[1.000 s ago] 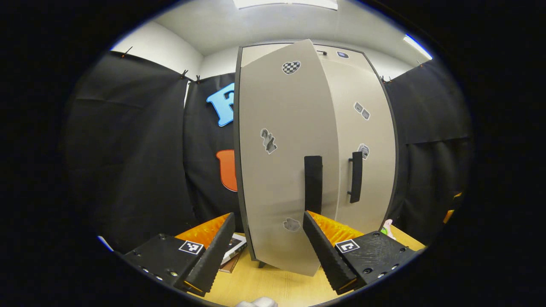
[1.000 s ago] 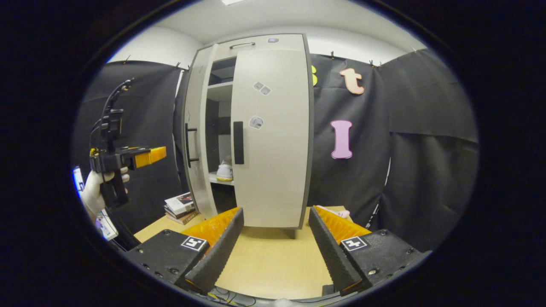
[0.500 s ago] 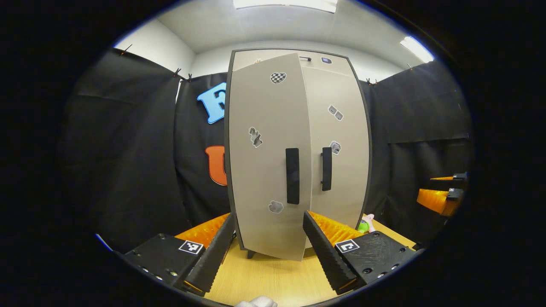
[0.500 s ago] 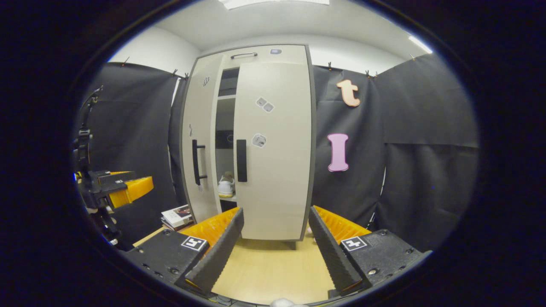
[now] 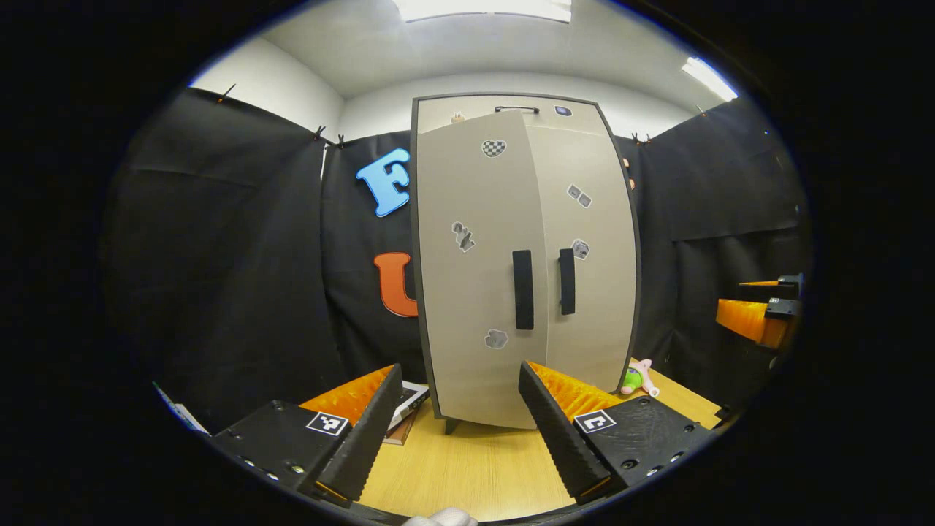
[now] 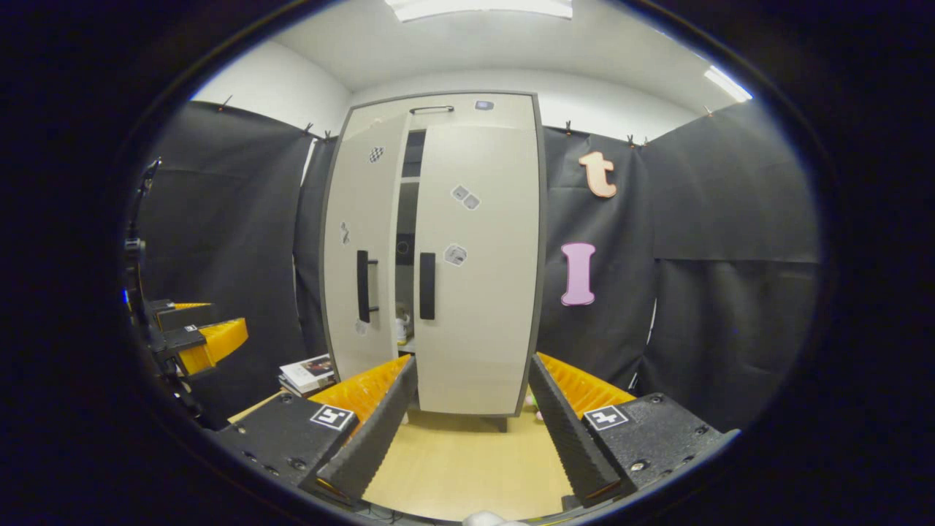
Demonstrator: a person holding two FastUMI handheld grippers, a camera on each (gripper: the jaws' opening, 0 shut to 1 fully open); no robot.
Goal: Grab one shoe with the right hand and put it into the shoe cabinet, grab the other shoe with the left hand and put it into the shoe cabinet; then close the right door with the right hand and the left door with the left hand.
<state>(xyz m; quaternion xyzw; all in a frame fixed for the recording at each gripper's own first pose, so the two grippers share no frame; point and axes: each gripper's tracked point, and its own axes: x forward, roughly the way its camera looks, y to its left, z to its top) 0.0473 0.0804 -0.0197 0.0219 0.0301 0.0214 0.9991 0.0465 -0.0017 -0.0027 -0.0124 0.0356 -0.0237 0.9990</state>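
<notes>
The beige shoe cabinet [image 5: 526, 256] stands upright on the wooden table [image 5: 467, 467]. Its right door [image 6: 475, 270] sits flush and shut. Its left door [image 6: 361, 248] stays slightly ajar, leaving a narrow dark gap. A sliver of a white shoe [image 6: 402, 330] shows through that gap on a shelf. My left gripper [image 5: 456, 427] is open, held back from the left door [image 5: 478, 277], touching nothing. My right gripper [image 6: 471, 431] is also open, in front of the cabinet [image 6: 438, 248] and apart from it. The left gripper [image 6: 197, 340] appears at the left edge of the right gripper view.
A stack of books [image 6: 307, 372] lies on the table left of the cabinet, also seen as books [image 5: 405, 409] in the left gripper view. A small green and pink toy [image 5: 637, 378] lies at the cabinet's right foot. Black cloth walls surround the table.
The left door has swung further toward shut, narrowing the gap. Both grippers have drawn back from the cabinet, and the left gripper has sunk lower in the right gripper view.
</notes>
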